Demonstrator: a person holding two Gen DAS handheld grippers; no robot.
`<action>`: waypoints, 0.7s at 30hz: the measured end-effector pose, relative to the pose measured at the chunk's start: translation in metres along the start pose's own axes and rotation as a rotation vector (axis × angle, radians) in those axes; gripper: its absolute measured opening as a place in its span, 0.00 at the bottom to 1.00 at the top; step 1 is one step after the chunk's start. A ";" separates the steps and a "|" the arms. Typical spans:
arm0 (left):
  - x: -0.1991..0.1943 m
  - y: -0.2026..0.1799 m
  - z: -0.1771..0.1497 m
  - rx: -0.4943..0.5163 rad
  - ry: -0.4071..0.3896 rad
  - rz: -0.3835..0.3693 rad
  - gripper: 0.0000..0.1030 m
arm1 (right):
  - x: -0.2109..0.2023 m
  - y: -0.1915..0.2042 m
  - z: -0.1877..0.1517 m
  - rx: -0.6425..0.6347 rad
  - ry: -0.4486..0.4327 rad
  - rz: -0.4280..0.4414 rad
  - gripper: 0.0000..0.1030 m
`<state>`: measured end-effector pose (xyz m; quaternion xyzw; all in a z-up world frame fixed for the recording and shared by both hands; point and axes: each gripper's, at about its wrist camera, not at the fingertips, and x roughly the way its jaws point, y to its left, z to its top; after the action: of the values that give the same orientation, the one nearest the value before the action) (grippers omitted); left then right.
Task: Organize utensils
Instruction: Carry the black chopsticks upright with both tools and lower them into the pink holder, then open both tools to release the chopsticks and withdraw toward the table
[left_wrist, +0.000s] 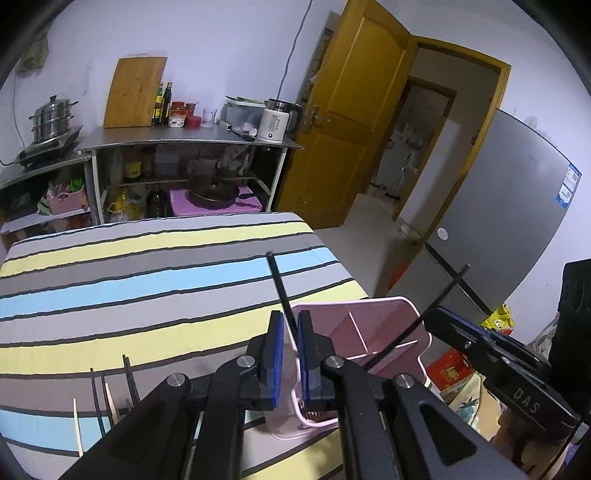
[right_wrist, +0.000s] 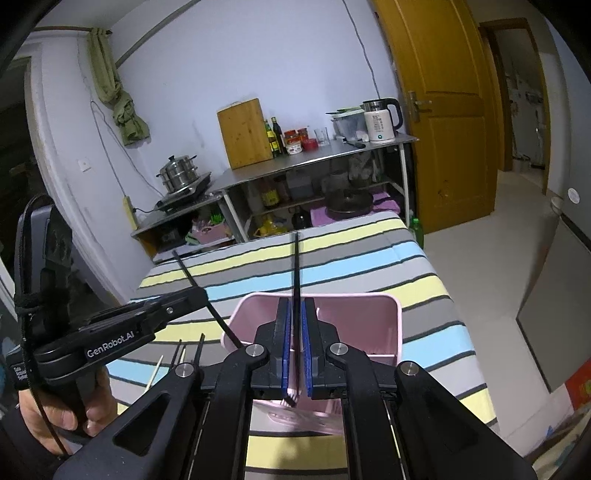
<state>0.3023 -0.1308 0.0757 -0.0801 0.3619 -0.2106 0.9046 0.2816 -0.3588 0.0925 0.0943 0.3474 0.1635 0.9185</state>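
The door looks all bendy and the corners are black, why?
Left wrist view: the round fisheye lens bows the door and leaves dark corners. Right wrist view: same bend on the door; the far shelf is a bit soft, and the light is dim and bluish.

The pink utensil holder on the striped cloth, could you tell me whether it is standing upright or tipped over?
Upright. The pink utensil holder stands on the striped cloth with its open top facing up, its inner dividers visible from above.
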 end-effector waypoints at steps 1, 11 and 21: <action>-0.002 0.001 -0.001 -0.002 -0.003 -0.003 0.07 | -0.001 0.000 0.000 0.000 -0.002 0.001 0.06; -0.036 0.005 -0.006 -0.013 -0.050 0.004 0.10 | -0.025 0.008 -0.003 -0.019 -0.040 -0.015 0.16; -0.102 0.018 -0.042 -0.028 -0.118 0.018 0.25 | -0.059 0.029 -0.017 -0.043 -0.086 0.015 0.16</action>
<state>0.2131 -0.0693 0.1026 -0.1017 0.3116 -0.1921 0.9250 0.2218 -0.3529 0.1245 0.0842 0.3035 0.1736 0.9331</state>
